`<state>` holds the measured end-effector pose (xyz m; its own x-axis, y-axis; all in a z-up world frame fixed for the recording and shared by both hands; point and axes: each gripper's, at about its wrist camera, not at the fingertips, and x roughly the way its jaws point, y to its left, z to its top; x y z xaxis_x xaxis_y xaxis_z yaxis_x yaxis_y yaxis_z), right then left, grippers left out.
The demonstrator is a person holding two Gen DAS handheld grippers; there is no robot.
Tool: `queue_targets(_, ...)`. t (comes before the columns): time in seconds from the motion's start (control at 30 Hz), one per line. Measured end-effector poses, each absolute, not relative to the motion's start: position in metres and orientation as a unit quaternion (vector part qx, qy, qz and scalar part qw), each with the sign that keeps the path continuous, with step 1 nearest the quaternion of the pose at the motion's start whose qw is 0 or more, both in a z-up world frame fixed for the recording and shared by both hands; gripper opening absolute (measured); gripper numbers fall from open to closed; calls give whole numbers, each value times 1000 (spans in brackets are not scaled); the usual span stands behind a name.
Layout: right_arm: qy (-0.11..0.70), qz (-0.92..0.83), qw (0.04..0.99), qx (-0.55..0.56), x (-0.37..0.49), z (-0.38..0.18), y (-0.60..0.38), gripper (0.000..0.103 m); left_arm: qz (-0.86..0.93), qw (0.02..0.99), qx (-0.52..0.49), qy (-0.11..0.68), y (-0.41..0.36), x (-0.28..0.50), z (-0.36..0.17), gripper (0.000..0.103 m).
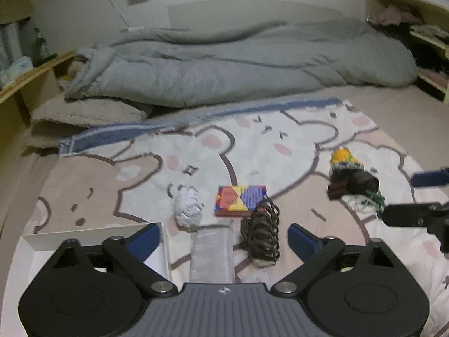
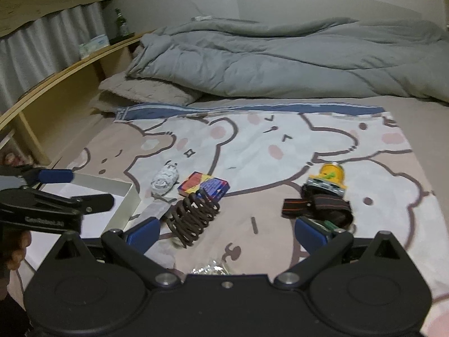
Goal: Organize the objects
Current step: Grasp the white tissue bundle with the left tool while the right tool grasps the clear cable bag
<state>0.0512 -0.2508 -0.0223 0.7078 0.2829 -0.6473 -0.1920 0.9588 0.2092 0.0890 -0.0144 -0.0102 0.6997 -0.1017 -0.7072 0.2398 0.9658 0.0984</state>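
Observation:
In the left wrist view my left gripper (image 1: 224, 238) stands open low over the bear-print sheet. A grey flat bar (image 1: 212, 250) and a brown coiled hair clip (image 1: 262, 230) lie between its blue fingers, untouched. Beyond them lie a crumpled paper ball (image 1: 188, 206) and a colourful small box (image 1: 241, 200). A white open box (image 1: 92, 229) sits under the left finger. A yellow lamp with a dark strap (image 1: 343, 163) lies to the right, close to my right gripper (image 1: 400, 196). In the right wrist view the right gripper (image 2: 227, 233) is open and holds nothing, with the clip (image 2: 193, 216) by its left finger and the strap (image 2: 317, 206) by its right one.
A rumpled grey duvet (image 1: 238, 64) fills the far side of the bed, with a beige folded blanket (image 2: 146, 92) beside it. A wooden bed rail (image 2: 56, 78) with a bottle (image 2: 120, 25) runs along the left. Crinkled clear wrap (image 2: 213, 269) lies near the right gripper's base.

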Motion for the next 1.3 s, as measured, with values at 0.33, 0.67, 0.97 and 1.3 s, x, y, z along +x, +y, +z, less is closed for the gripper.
queue_targets(0.33,407,234,881,57,82,-73,-249,98,-175,878,62,441,-13,97,-40,66)
queue_targets(0.67,484,281,825,74,97,-121,-247,95,-225,846,88,476,-19,98,-62,57)
queue_targets(0.97,514,338,785,70,75,-106,-230,94,-216,826,112,508,-20,103,-83,57)
queue_targets(1.3,533,285,796,-43,77,-119,-204,85,-209,801,149,541,-30,113,-112,50)
